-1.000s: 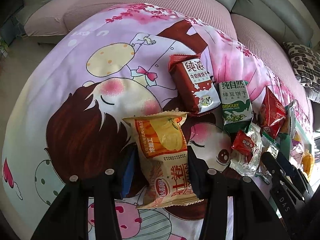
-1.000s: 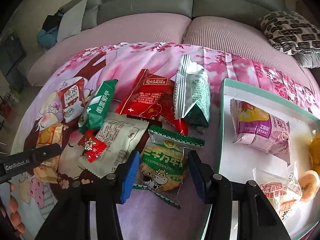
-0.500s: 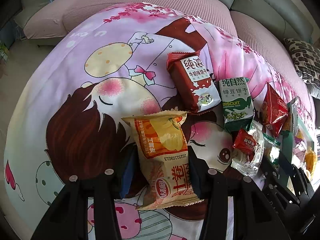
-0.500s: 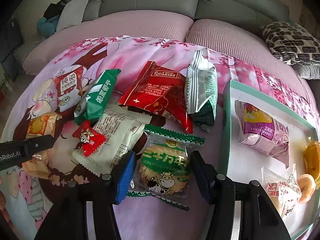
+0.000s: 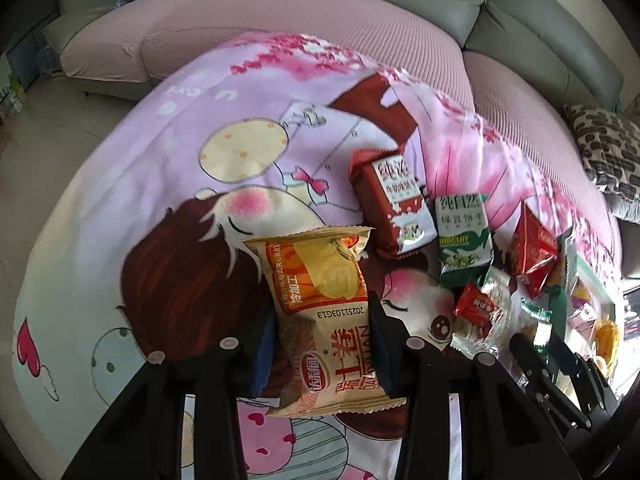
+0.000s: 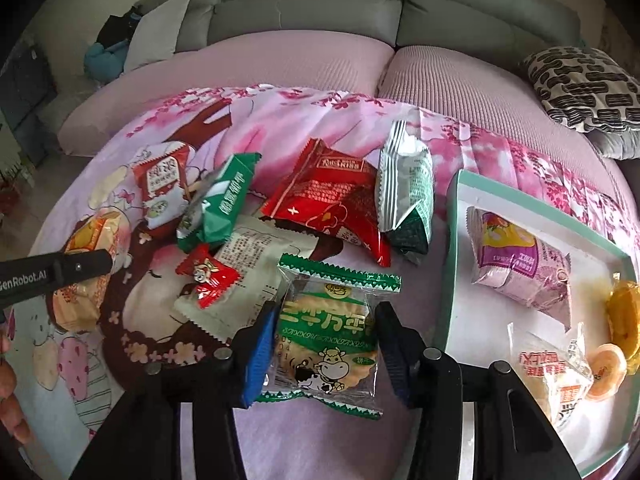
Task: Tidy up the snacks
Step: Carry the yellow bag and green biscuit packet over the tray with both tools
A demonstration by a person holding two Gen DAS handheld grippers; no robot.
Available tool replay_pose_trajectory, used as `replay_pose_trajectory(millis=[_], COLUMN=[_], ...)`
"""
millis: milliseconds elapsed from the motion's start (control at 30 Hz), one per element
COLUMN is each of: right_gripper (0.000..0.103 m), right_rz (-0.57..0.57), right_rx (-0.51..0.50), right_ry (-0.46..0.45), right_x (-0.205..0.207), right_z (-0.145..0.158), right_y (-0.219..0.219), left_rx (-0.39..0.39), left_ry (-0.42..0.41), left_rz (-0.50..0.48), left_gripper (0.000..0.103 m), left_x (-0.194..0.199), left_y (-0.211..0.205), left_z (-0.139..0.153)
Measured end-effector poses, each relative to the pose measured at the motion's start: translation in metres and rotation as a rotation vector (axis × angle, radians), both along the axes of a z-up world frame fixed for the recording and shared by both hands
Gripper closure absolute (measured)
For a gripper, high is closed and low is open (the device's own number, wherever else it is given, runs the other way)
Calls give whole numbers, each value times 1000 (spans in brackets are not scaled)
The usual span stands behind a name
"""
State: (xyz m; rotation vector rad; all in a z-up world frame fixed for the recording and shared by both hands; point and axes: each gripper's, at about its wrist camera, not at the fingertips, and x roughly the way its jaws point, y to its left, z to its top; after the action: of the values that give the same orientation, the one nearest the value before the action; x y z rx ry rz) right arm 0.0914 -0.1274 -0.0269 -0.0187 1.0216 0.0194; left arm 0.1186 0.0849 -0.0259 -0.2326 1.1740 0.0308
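Straddling the green cow-print cracker pack (image 6: 326, 340), right gripper (image 6: 326, 344) has both pads at the wrapper's sides; whether it pinches yet, cannot tell. Left gripper (image 5: 320, 344) likewise flanks the orange egg-roll pack (image 5: 324, 312), grip unclear. Advice: squeeze on the filled middle, not the crimped seams, lift clear, carry to the teal-rimmed tray (image 6: 452, 240). Count: tray holds two packs and what look like two orange jelly cups; eight packs lie on the pink cartoon blanket (image 6: 280, 120).
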Motion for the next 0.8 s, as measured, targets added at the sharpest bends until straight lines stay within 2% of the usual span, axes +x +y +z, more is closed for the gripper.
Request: replay_pose_trajectory(millis=[333,567,800], right_gripper=[51,51,51], right_rz=[-13,-72,-158], right_rx=[37,71,111], right_ry=[-50,-83,-122], right_x=[-14,-30,-48], right_z=[28,50,68], right_y=[-10,-39,-80], left_rx=[29,59,46], left_ry=[-114,-170,-239], left_rz=[7,-46,-110], left_gripper=[60,60,60], left_x=[-12,-11,-15], left_y=[1,-26,-56], left_z=[42,63,86])
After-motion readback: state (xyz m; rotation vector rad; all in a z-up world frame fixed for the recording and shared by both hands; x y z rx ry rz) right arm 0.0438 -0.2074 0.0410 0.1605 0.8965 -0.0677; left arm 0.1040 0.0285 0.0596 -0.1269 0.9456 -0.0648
